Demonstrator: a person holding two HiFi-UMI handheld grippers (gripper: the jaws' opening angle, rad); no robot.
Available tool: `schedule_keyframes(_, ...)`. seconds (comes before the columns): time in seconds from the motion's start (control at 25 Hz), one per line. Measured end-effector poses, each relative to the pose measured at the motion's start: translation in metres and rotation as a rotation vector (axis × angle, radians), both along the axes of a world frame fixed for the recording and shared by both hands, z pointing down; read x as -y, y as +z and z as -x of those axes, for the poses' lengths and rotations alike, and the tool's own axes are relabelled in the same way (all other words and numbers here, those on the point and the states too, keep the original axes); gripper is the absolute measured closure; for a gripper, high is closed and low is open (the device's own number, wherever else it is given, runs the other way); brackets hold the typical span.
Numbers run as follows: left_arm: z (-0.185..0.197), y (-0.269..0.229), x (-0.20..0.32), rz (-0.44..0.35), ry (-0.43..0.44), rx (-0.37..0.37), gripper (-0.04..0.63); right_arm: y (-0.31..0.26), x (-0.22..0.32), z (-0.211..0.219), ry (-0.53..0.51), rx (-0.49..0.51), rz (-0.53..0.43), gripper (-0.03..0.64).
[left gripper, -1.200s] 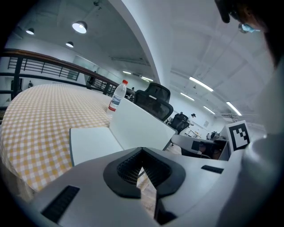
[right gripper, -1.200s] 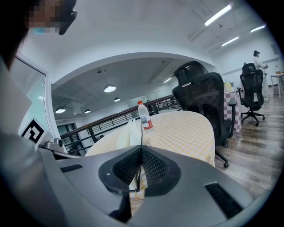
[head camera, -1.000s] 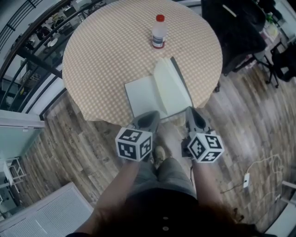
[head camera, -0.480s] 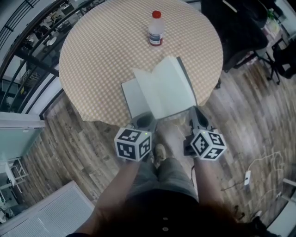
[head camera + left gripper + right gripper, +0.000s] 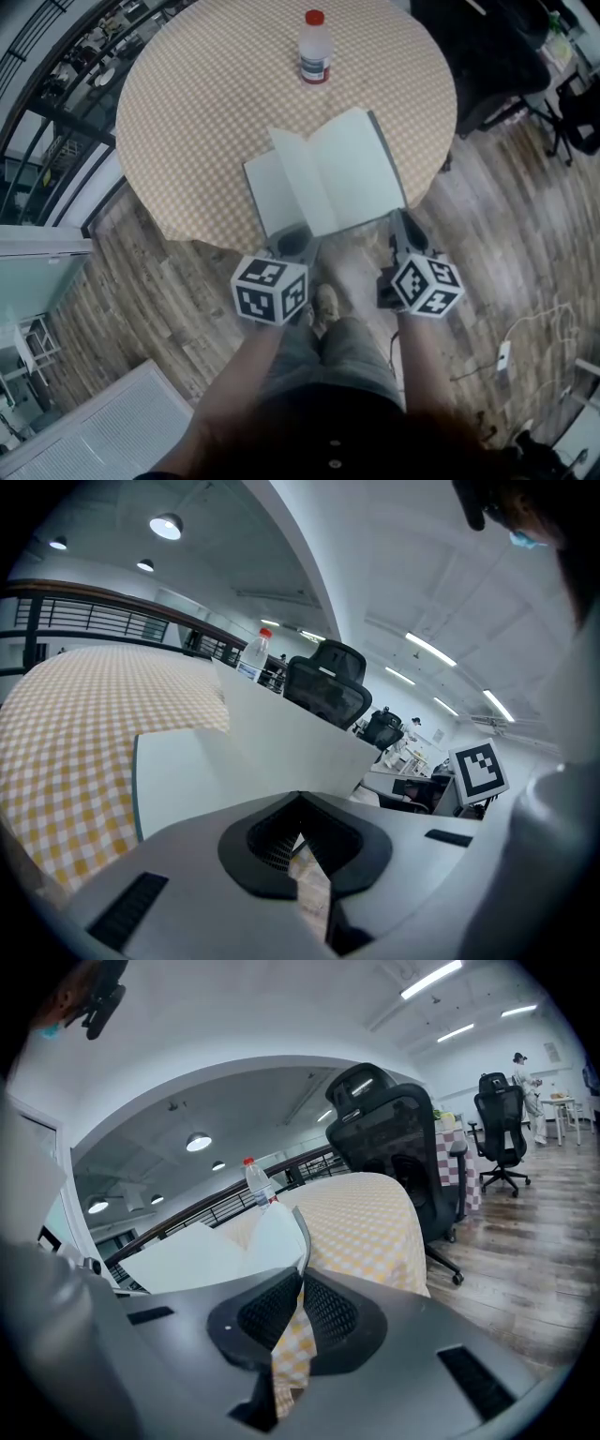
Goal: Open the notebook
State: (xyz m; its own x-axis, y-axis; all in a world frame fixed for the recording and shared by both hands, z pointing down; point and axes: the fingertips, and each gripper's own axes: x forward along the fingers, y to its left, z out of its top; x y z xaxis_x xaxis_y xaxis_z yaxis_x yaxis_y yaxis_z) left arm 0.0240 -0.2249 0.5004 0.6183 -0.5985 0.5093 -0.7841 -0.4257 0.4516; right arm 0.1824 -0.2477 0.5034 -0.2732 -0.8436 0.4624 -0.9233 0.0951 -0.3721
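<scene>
The notebook [image 5: 328, 178] lies spread open on the checked round table [image 5: 206, 103], near its front edge, white pages up. Its right half still tilts a little, and a grey cover edge [image 5: 386, 159] runs along its right side. My right gripper [image 5: 397, 220] is at the near right corner. In the right gripper view its jaws [image 5: 302, 1279] pinch that grey cover edge [image 5: 305, 1232] at the tips, and they are opening slightly. My left gripper [image 5: 292, 236] is shut, with its tips at the notebook's front edge near the spine. The white left page [image 5: 197, 771] lies just beyond it.
A clear bottle with a red cap [image 5: 314, 47] stands at the far side of the table. A black office chair [image 5: 478, 56] is beyond the table's right rim. The person's legs and a shoe [image 5: 325, 305] stand on the wood floor below the grippers.
The notebook's right half has swung down to the right from nearly upright, so the book lies wider open. My right gripper went right and down with it. The left gripper stayed put.
</scene>
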Motion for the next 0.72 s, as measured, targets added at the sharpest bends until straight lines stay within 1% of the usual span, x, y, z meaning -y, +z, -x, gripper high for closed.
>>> schedule_keyframes(0.12, 0.000, 0.003, 0.000, 0.004, -0.004, 0.001, 0.586, 0.008, 0.003, -0.004, 0.006, -0.003, 0.025, 0.597)
schedule_keyframes(0.36, 0.001, 0.006, -0.001, 0.010, -0.009, 0.001, 0.586, 0.024, 0.006, -0.008, 0.032, -0.025, 0.104, 0.592)
schedule_keyframes(0.72, 0.001, 0.008, 0.000, 0.016, -0.018, 0.001, 0.586, 0.037, 0.007, -0.014, 0.057, -0.008, 0.172, 0.581)
